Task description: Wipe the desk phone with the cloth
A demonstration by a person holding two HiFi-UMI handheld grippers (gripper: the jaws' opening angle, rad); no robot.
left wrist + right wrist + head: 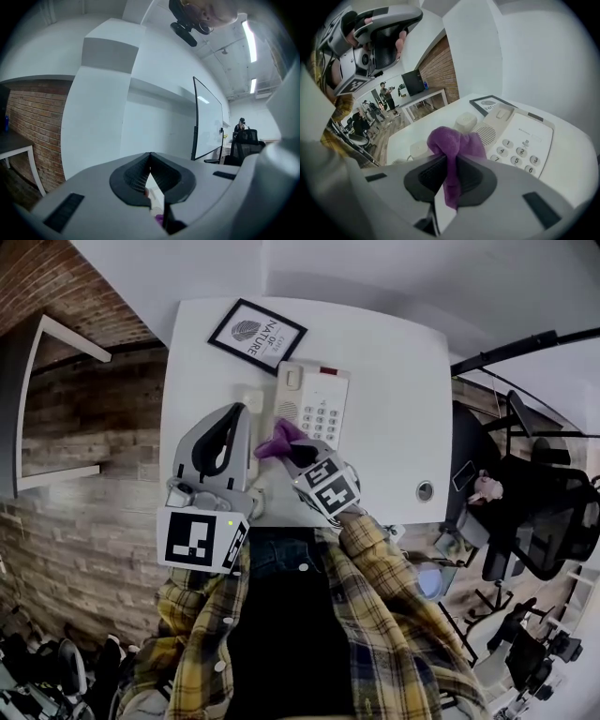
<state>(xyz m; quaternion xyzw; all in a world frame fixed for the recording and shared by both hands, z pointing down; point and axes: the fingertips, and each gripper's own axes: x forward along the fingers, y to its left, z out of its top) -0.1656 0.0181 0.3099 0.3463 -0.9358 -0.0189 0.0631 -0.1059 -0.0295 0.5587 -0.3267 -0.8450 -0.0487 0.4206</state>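
A cream desk phone [314,401] with a keypad sits mid-desk on the white desk [394,371]. Its handset [251,401] lies off the cradle on the desk to the phone's left. My right gripper [292,454] is shut on a purple cloth [279,439], which bunches out over the phone's near left corner. In the right gripper view the cloth [452,140] hangs from the gripper [449,161] just short of the phone [520,143] and handset [466,122]. My left gripper [236,411] is held up over the handset. It is shut [150,157], holds nothing, and its camera points at the wall.
A black-framed picture [257,330] lies behind the phone. A round cable grommet [426,490] sits near the desk's right front edge. Office chairs [525,502] stand to the right and a brick wall [84,456] to the left. People [386,96] stand far off.
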